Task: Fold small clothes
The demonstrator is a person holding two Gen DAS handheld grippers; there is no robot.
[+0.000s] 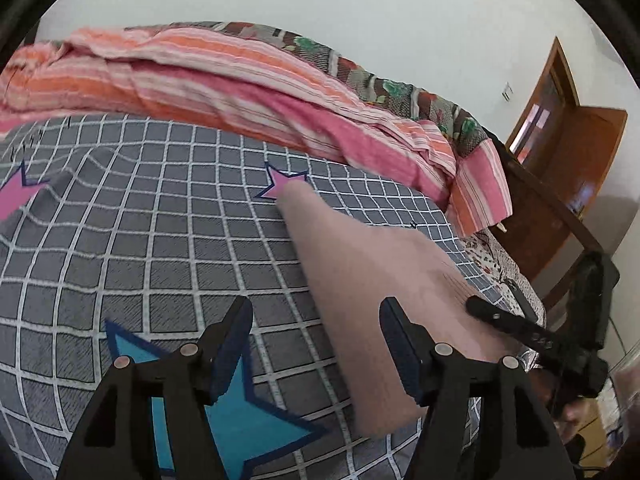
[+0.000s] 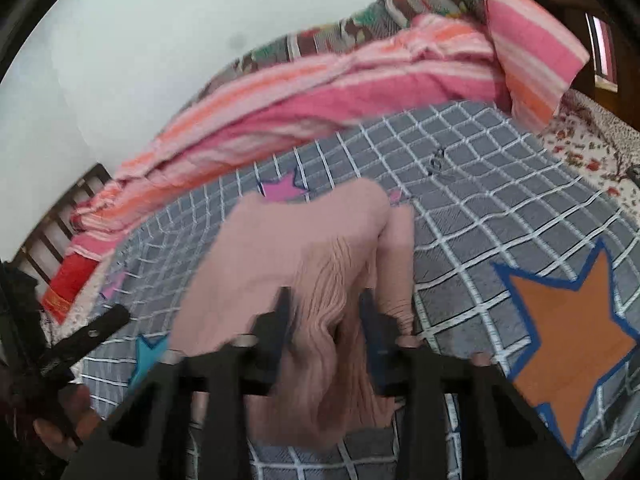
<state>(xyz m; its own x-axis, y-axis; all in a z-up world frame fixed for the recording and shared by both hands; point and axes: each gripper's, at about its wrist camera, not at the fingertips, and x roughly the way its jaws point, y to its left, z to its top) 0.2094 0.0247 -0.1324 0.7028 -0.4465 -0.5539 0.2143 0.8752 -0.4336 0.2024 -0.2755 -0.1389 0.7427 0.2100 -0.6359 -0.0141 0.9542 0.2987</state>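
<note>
Pink garment (image 2: 304,256) lies on the checked bedspread (image 1: 160,240); your right tool (image 2: 324,312) pinches its ribbed fold, while your left tool (image 1: 316,320) gapes empty just beside it.

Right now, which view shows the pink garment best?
The right wrist view: the pink garment fills the centre, bunched between the right gripper fingers. The left wrist view shows only a smooth strip.

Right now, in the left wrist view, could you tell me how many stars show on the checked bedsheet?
3: blue star under the left gripper, pink star at the pink garment's tip, another pink star far left; more may be hidden.
</note>
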